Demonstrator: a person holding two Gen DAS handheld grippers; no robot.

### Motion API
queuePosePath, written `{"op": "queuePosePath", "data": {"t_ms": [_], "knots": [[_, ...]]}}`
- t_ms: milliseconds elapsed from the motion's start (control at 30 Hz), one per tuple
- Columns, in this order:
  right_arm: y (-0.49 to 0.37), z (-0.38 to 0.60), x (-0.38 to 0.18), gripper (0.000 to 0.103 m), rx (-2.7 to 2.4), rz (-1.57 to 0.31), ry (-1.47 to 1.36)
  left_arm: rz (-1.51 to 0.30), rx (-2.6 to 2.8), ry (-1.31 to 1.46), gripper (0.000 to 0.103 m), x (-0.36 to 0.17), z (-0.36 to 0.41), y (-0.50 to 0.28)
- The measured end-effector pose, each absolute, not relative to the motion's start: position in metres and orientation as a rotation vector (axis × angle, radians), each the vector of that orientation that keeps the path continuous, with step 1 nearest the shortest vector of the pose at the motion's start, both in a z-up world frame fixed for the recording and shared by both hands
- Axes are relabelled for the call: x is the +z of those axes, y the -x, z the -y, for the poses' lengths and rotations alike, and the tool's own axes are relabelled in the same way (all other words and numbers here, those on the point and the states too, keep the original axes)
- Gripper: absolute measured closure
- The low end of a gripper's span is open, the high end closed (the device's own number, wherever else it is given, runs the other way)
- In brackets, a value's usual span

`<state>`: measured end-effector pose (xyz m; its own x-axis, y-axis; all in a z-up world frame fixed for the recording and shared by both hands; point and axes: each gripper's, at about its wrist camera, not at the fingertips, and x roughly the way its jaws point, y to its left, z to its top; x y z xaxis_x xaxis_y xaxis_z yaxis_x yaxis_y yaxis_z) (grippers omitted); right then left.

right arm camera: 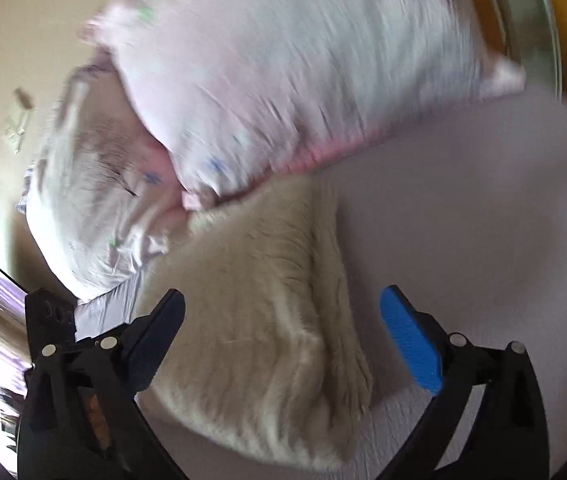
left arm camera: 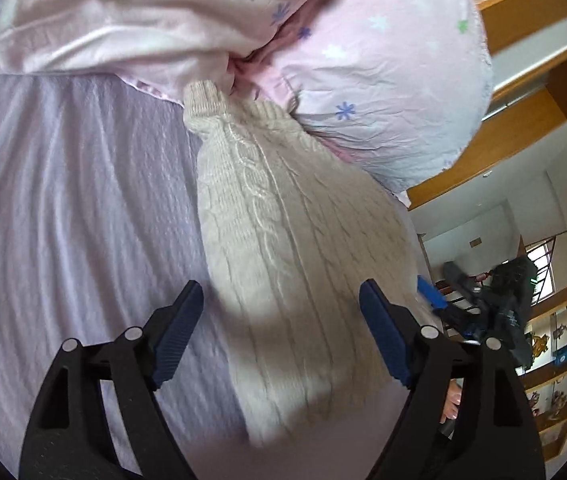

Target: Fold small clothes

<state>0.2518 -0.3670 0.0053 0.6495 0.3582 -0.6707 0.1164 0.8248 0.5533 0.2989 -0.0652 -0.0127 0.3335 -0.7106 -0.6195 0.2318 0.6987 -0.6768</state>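
A cream cable-knit sweater (left arm camera: 283, 248) lies folded on the lilac bed sheet (left arm camera: 63, 220), its cuff end against the pillows. My left gripper (left arm camera: 281, 300) is open, jaws wide apart just above the sweater's near end, holding nothing. In the right wrist view, which is motion-blurred, the same sweater (right arm camera: 259, 304) lies on the sheet (right arm camera: 463, 208). My right gripper (right arm camera: 283, 308) is open over it, empty. The right gripper also shows in the left wrist view (left arm camera: 439, 300) beside the sweater's right edge.
Two pink pillows with star and flower prints (left arm camera: 383, 72) (left arm camera: 123, 16) lie at the head of the bed, touching the sweater. A wooden headboard (left arm camera: 531, 92) and shelves with toys (left arm camera: 555, 360) stand to the right.
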Motion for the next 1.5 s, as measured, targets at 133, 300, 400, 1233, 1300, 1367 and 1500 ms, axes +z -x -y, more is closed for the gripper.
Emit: {"op": "queuePosePath", "data": {"t_ms": [133, 300, 400, 1233, 1300, 1367, 1500], "knots": [[-0.268, 0.379, -0.024, 0.024, 0.205, -0.933, -0.702, -1.07, -0.679, 0.543, 0.019, -0.016, 0.077, -0.306], [-0.27, 0.381, -0.037, 0.061, 0.328, -0.937, -0.776, -1.089, -0.677, 0.586, 0.057, -0.025, 0.073, -0.314], [-0.262, 0.372, -0.026, 0.065, 0.381, -0.896, -0.791, -1.055, -0.742, 0.588, 0.067, -0.018, 0.055, -0.309], [-0.29, 0.262, 0.016, 0.042, 0.464, -1.004, -0.691, -0.768, -0.632, -0.08, 0.045, 0.018, 0.05, -0.185], [-0.29, 0.268, 0.017, 0.042, 0.473, -1.022, -0.725, -0.75, -0.621, -0.106, 0.044, 0.023, 0.047, -0.174], [-0.276, 0.264, 0.03, 0.027, 0.475, -0.991, -0.66, -0.739, -0.648, -0.026, 0.042, 0.032, 0.031, -0.163], [-0.206, 0.261, 0.059, 0.001, 0.443, -0.805, -0.485, -0.724, -0.552, 0.089, 0.016, 0.038, 0.001, -0.141]]}}
